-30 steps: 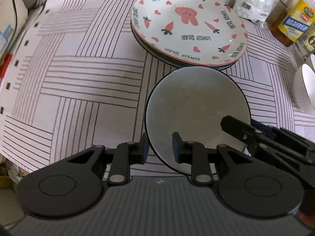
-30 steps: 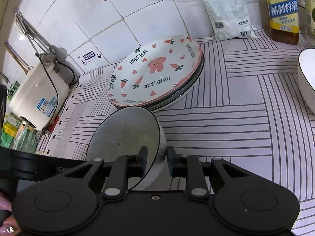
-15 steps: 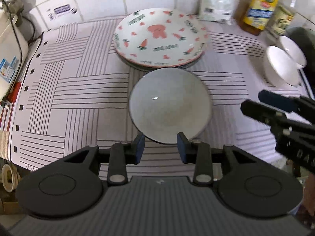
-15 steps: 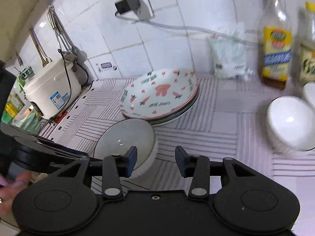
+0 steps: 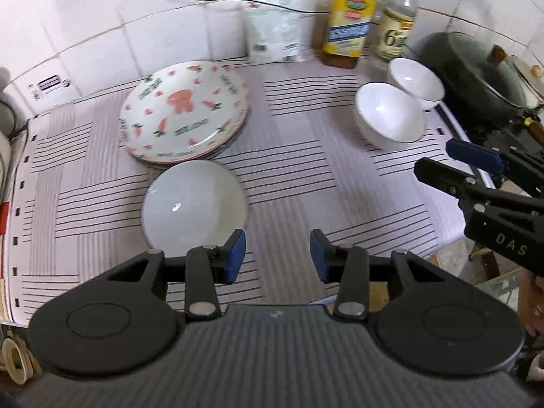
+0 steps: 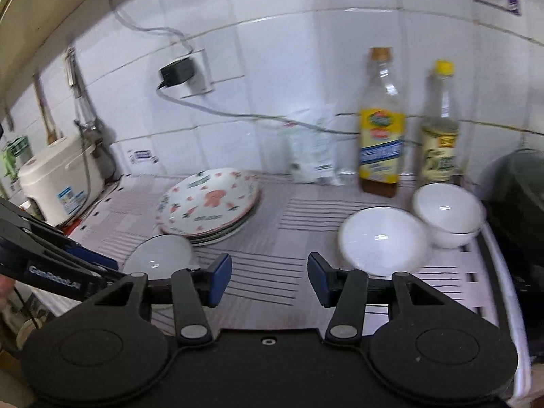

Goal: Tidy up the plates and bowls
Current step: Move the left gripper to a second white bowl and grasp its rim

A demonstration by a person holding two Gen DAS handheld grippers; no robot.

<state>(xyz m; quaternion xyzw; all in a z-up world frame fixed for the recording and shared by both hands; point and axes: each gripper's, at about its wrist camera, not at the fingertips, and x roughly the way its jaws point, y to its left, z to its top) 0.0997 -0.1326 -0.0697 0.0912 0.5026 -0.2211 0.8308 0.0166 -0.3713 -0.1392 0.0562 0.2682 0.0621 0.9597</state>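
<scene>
Grey bowl (image 5: 193, 208) sits on the striped mat (image 5: 289, 156), touching the plate stack (image 5: 185, 112); left gripper (image 5: 273, 255) and right gripper (image 6: 269, 278), jaws just opening, hover apart and empty.

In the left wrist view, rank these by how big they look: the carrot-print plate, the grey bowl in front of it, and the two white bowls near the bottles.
1. carrot-print plate
2. grey bowl, though it lies nearer the camera
3. nearer white bowl
4. farther white bowl, partly hidden and farther off, so its rank below its neighbour is unsure
</scene>
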